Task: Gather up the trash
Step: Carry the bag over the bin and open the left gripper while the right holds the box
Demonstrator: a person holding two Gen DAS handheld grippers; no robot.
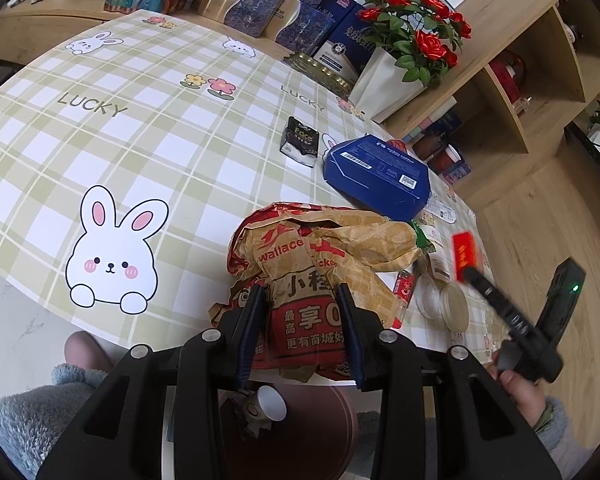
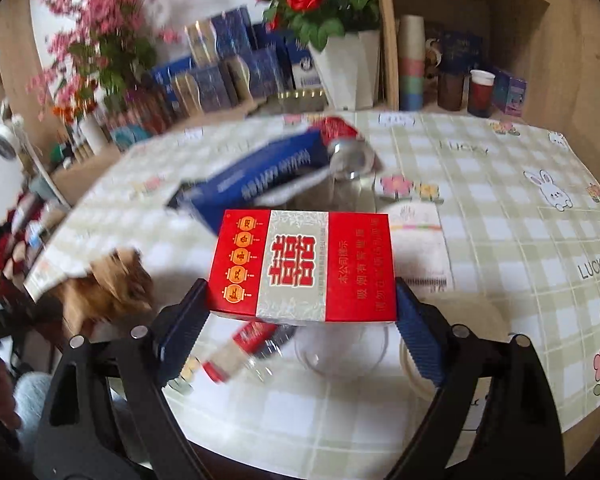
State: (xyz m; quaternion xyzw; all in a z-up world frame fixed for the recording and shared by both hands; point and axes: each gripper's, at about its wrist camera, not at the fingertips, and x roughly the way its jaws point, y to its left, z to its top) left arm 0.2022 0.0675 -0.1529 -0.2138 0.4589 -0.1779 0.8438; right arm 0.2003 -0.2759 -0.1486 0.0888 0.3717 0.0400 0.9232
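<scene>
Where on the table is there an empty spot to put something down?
The widest bare patch is the tablecloth left of the black tissue pack, around the big bunny print. It is crowded on the right, where the paper bag, blue box and small bottle lie close together.

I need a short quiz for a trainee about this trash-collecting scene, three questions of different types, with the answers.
1. True or false: the left gripper is closed on the crumpled paper bag.
2. What does the right gripper hold? A) blue box B) red carton C) glass jar
3. Fill in: below the table edge, a white ____ lies in the bin.

Key: 1 true; 2 B, the red carton; 3 cup.
</scene>
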